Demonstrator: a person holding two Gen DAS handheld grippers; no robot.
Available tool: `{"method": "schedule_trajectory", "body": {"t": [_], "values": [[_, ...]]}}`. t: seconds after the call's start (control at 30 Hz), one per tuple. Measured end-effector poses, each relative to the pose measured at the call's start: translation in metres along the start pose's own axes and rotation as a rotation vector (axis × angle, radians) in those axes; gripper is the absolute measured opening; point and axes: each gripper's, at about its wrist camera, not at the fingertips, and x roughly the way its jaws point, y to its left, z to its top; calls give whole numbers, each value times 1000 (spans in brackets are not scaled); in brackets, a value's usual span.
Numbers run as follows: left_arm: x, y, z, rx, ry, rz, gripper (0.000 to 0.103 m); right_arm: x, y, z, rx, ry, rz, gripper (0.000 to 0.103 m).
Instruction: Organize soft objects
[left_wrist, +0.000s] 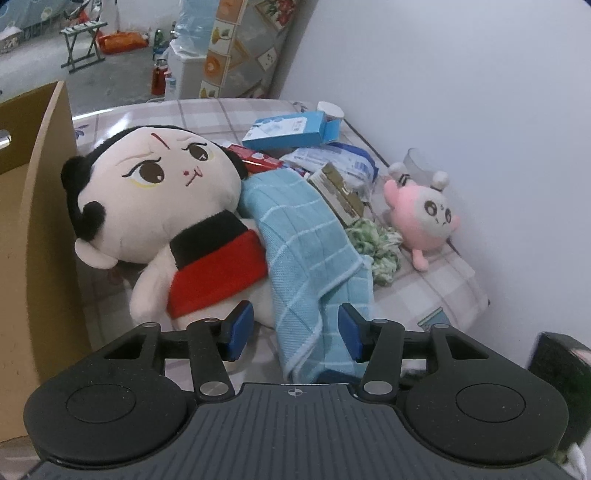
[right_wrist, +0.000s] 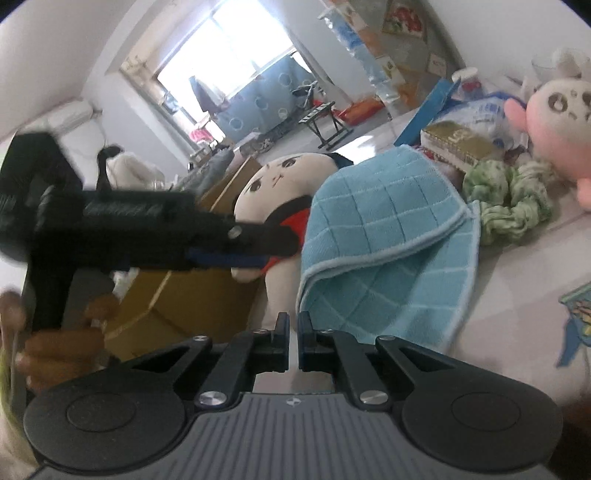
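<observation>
A big plush doll (left_wrist: 159, 192) with black hair and a red and black top lies on the bed, also seen in the right wrist view (right_wrist: 273, 177). A blue checked towel (left_wrist: 306, 240) (right_wrist: 380, 229) is draped over its lower half. My left gripper (left_wrist: 295, 328) straddles the doll's pale lower body and the towel fold over it, and its blue pads (left_wrist: 240, 325) press on both sides. My right gripper (right_wrist: 293, 332) has its jaws almost together with a thin gap, and the towel's hem lies right at its tips. A pink plush (left_wrist: 424, 218) (right_wrist: 554, 110) and a green fabric bundle (left_wrist: 384, 251) (right_wrist: 509, 199) sit to the right.
An open cardboard box (left_wrist: 33, 229) (right_wrist: 166, 295) stands left of the doll. Behind the towel lie a blue carton (left_wrist: 291, 129), a gold box (left_wrist: 336, 192) and plastic packets (left_wrist: 332, 158). A white wall (left_wrist: 480, 110) runs along the bed's right side. A hand (right_wrist: 62, 347) holds the left gripper.
</observation>
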Motion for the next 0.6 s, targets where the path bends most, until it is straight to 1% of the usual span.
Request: {"method": "schedule_trajectory", "body": {"t": [0.03,0.13,0.2,0.23,0.3,0.4,0.47,0.5,0.53,0.57,0.6], "values": [[1,-1,0,3,0,4,50,-5,6,-2,-40,-13,-33,44],[0,2,0,-15,-18,16,50,-11,21,-3,-173,-63,-142,45],[-2,6,3,-31,-31,29,49,-8,29,1,-230,-88,-188,46],[-4,8,4,-40,-41,38,49,-5,33,3,-251,-112,-203,46],[-6,10,7,-47,-59,53,47,3,40,8,-307,-155,-206,46],[-10,15,10,-58,-81,77,46,24,46,14,-380,-185,-228,46],[-10,19,12,-74,-83,73,45,42,40,18,-391,-169,-245,46],[-11,21,12,-79,-84,71,45,52,37,20,-385,-147,-260,46],[-11,22,12,-80,-84,71,45,60,31,21,-376,-116,-277,44],[-11,23,12,-81,-84,72,45,66,27,23,-355,-95,-293,38],[-11,24,12,-81,-84,72,45,65,22,23,-326,-93,-288,38]]}}
